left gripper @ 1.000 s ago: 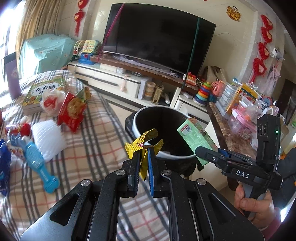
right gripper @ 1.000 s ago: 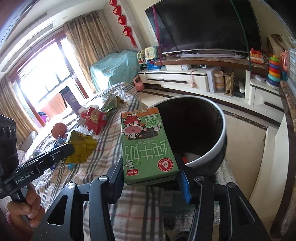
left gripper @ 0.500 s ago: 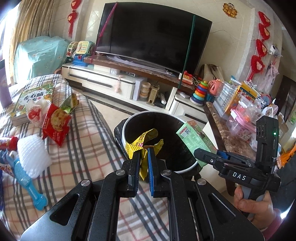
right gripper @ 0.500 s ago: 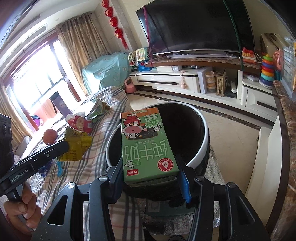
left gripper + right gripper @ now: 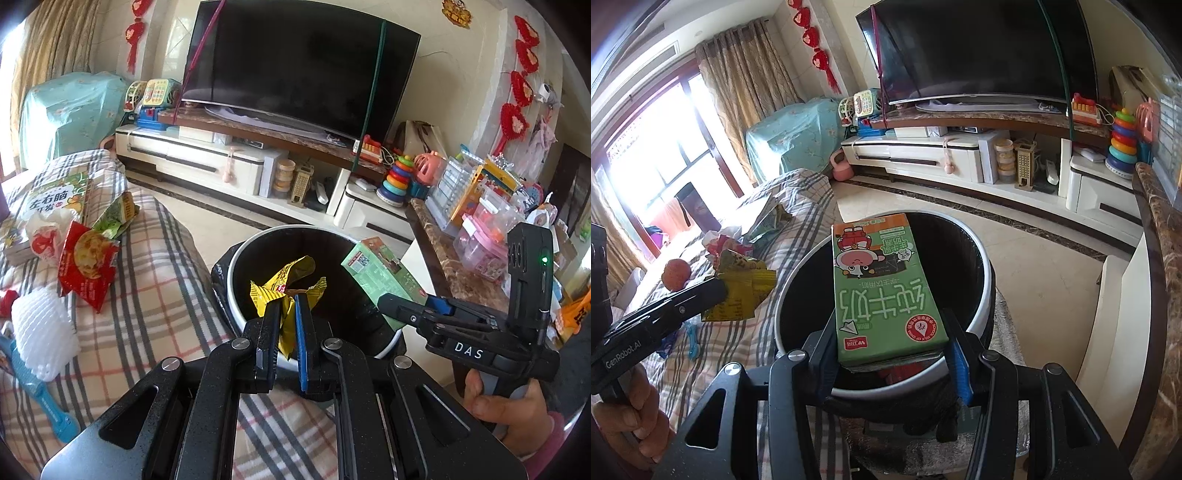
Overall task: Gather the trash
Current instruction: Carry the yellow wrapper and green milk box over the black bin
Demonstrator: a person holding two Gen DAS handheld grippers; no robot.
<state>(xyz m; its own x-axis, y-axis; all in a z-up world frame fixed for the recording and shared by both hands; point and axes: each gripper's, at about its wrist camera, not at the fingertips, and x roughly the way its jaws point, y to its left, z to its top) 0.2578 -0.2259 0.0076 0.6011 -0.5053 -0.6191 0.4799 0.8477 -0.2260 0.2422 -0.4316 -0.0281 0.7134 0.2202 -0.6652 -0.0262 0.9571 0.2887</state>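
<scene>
My left gripper (image 5: 285, 317) clamped tight on crumpled yellow foil wrapper (image 5: 284, 284), my right gripper (image 5: 892, 350) half-spread gripping green cardboard milk carton (image 5: 882, 291), both over black white-rimmed round bin (image 5: 986, 295), plaid-covered sofa (image 5: 155, 295) beside.

Bright window (image 5: 646, 147) glare, fisheye edges.

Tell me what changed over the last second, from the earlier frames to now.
Both hands carried their loads toward the black bin: it fills more of each view now, and the plaid cover with its litter has slid off to the left. The yellow wrapper and green milk carton now hang over the bin's mouth. Nothing was released: left gripper stays shut on the wrapper, right gripper on the carton.
</scene>
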